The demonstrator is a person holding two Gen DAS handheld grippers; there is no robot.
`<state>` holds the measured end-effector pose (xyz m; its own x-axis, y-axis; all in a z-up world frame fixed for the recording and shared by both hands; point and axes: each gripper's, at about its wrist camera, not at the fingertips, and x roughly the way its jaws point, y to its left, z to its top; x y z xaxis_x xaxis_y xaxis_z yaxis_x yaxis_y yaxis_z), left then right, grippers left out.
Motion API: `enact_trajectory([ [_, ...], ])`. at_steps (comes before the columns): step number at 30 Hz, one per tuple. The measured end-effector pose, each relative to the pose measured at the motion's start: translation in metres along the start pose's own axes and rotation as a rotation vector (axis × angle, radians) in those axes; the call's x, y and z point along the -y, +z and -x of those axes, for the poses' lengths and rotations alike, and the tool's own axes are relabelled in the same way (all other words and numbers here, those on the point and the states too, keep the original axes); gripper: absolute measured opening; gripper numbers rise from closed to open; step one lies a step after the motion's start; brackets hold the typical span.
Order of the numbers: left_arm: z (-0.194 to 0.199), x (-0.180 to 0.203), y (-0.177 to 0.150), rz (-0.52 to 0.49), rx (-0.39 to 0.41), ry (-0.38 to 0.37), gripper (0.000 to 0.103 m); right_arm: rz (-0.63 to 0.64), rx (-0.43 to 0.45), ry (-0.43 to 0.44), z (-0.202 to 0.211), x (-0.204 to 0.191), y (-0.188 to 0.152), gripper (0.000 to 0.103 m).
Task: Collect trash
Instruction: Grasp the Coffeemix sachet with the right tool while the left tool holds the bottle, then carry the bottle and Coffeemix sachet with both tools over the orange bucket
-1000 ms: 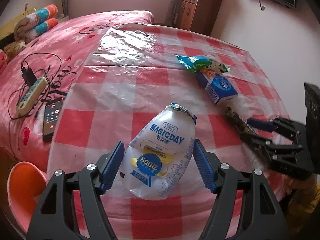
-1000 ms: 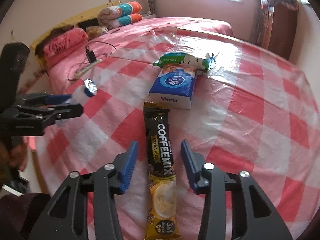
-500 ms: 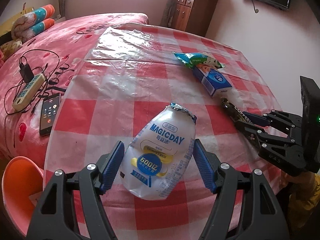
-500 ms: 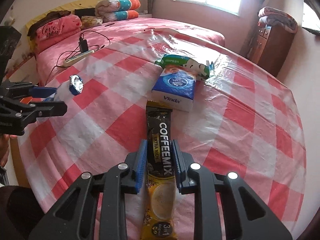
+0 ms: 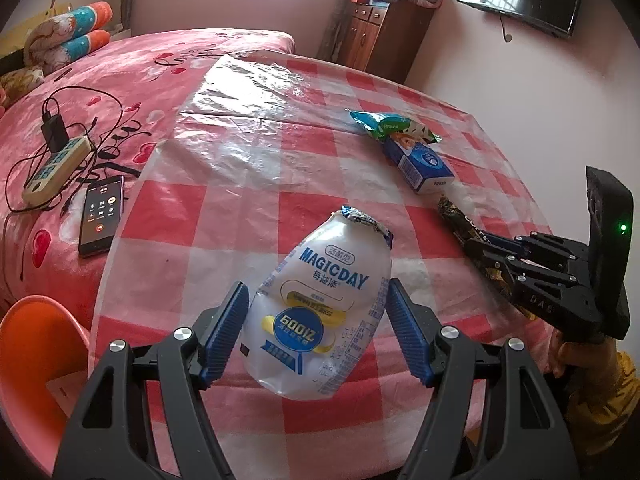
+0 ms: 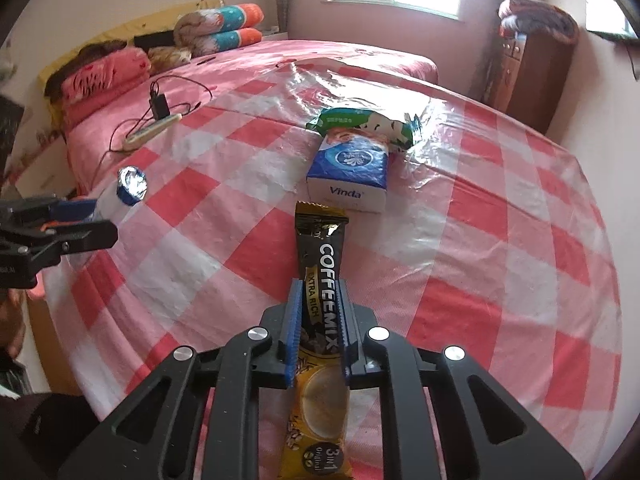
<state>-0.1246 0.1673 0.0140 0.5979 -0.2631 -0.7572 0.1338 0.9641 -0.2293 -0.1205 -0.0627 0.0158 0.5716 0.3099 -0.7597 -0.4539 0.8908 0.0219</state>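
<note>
1. Blue pads of the right gripper (image 6: pixel 318 322) clamp the coffee sachet (image 6: pixel 320 256), which lies on the checked tablecloth (image 6: pixel 500 280).
2. Left gripper (image 5: pixel 316 320) holds the white bottle (image 5: pixel 320 312) between its pads, above the table edge.
3. Tissue pack (image 6: pixel 350 174) and green wrapper (image 6: pixel 364 124) lie touching, just beyond the sachet.
</note>
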Motion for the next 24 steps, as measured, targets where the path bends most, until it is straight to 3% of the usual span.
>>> enact_trajectory([
  [14, 0.022, -0.023, -0.012, 0.036, 0.045, -0.006, 0.071, -0.133, 0.056, 0.126, 0.026, -0.002, 0.022, 0.017],
  [24, 0.05, -0.054, -0.021, 0.095, 0.097, 0.03, 0.071, -0.111, 0.047, 0.304, 0.027, -0.052, 0.048, 0.017],
])
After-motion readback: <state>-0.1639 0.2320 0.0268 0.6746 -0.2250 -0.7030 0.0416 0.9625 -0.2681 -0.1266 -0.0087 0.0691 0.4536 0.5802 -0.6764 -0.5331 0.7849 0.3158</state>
